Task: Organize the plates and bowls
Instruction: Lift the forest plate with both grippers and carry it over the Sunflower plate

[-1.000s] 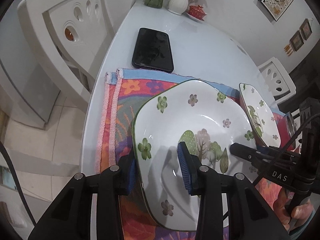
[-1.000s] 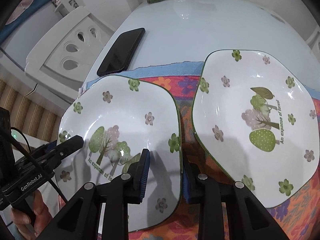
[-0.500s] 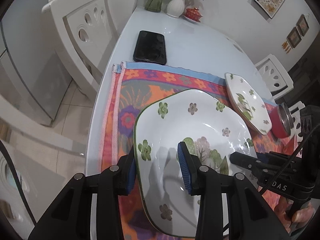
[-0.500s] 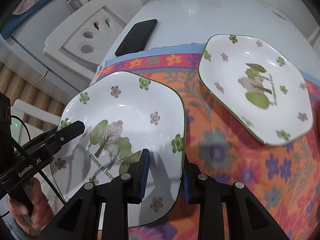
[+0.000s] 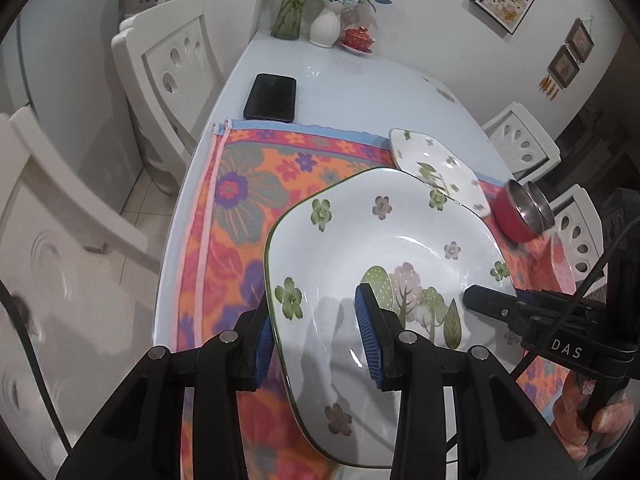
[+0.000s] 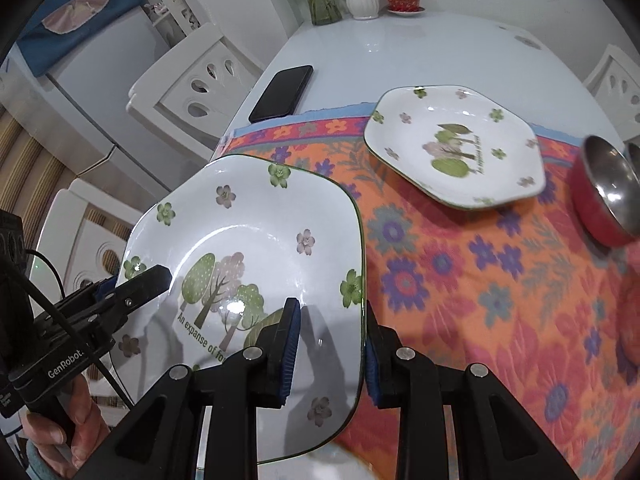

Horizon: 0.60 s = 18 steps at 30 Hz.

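Both grippers, the left gripper [image 5: 318, 338] and right gripper [image 6: 330, 350], clamp opposite rims of the flowered plate [image 6: 256, 264] at lower centre, which should travel level and slowly toward the second plate [image 6: 456, 144] at upper right.

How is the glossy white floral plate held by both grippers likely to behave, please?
The glossy white floral plate looks glazed, so probably slippery. It seems rigid ceramic, likely fragile if dropped. Gripped only at opposite rims, it may tilt.
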Motion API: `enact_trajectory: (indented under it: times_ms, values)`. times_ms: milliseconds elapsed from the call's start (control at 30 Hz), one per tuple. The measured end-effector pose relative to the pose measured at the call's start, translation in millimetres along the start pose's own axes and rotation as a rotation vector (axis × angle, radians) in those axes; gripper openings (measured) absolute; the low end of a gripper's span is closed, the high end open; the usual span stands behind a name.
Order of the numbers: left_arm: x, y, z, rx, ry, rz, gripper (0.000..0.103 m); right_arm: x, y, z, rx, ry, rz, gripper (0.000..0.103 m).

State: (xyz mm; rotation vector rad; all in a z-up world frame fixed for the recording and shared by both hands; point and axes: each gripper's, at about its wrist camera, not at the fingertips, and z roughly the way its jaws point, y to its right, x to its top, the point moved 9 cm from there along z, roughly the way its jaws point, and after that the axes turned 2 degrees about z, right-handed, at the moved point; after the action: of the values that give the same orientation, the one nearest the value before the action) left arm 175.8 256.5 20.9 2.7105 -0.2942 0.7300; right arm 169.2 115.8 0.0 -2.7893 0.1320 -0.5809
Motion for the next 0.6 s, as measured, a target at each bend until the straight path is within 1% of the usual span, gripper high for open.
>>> enact_trajectory:
  times_ms: [167, 333, 600]
  values:
    - [-30.9, 14.5, -25.4, 0.005, 0.013, -0.023, 0.034, -34.1, -0.2, -23.0, 0.005, -0.006, -0.010, 0.028]
    - [-65.2, 28.0, -46.0, 0.009, 0.013, -0.042, 0.034, -75.4, 0.1, -42.1, 0.006, -0.026, -0.016, 0.028]
    - [-110.8, 41.6, -65.0, 0.019, 0.005, -0.067, 0.034, -133.7, 5.8, -59.2, 0.018, -0.066, -0.014, 0.028]
